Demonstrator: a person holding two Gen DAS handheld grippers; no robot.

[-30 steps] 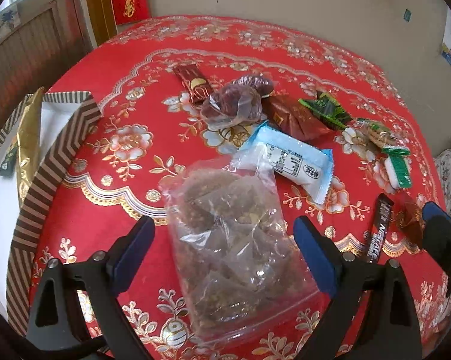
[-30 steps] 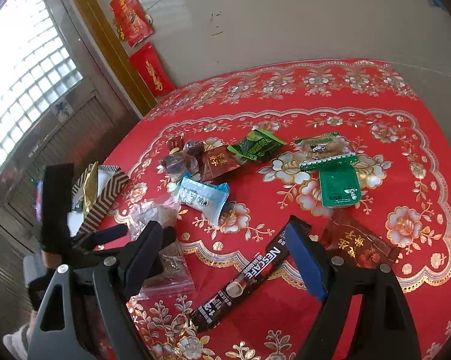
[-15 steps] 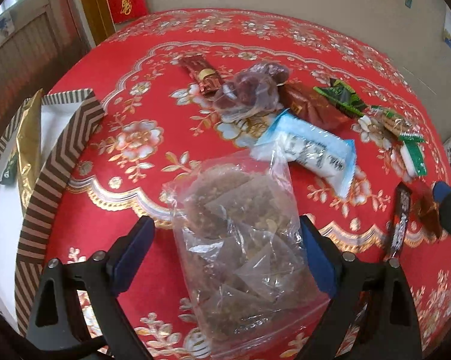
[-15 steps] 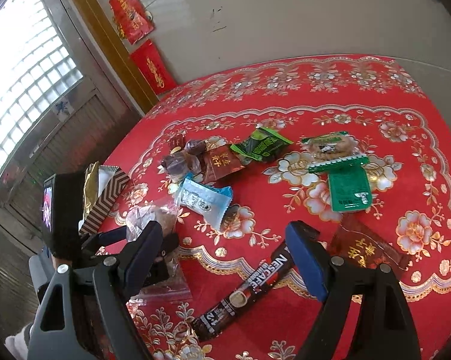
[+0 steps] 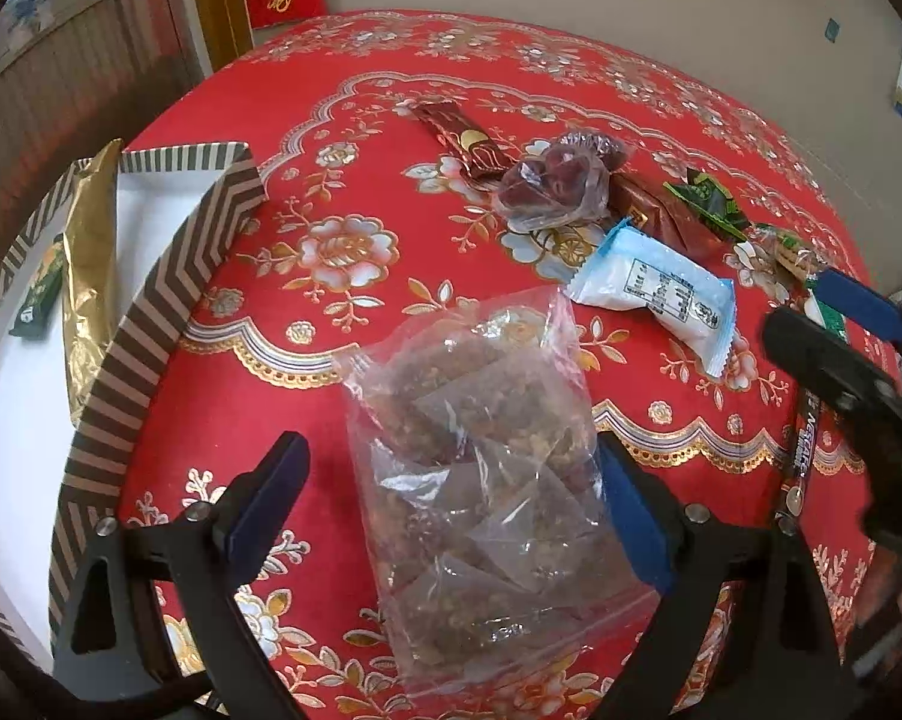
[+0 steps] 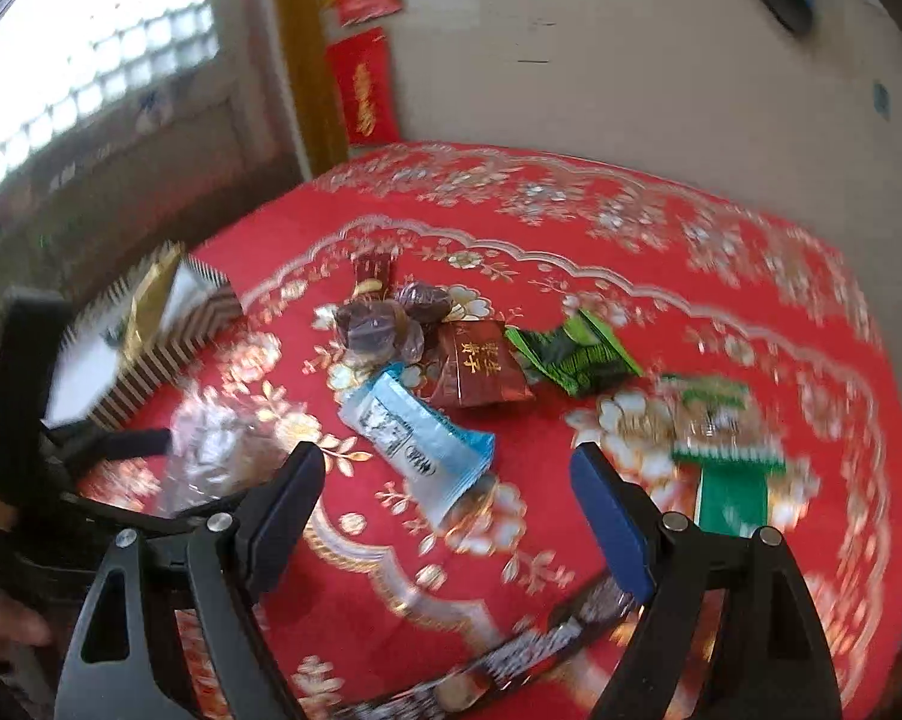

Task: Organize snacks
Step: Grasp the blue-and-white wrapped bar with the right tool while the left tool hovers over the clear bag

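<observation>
A clear bag of brown snacks (image 5: 487, 468) lies on the red tablecloth between the open jaws of my left gripper (image 5: 451, 498); its right pad (image 5: 631, 516) touches the bag's edge. The bag shows in the right wrist view (image 6: 217, 450) too. My right gripper (image 6: 445, 516) is open and empty, above the cloth near a blue-white packet (image 6: 415, 438), which also shows in the left wrist view (image 5: 661, 288). A striped box (image 5: 169, 312) with a gold packet (image 5: 88, 276) inside stands at the left.
Further back lie a plastic-wrapped dates bundle (image 5: 553, 186), a dark red packet (image 6: 481, 372), a green-black packet (image 6: 571, 354), a green packet (image 6: 727, 462) and a Nescafe stick (image 5: 802, 444). The right gripper shows in the left wrist view (image 5: 853, 360).
The right gripper has swung left toward the blue-white packet; its view is blurred. The left gripper has edged forward around the clear bag, jaws still open.
</observation>
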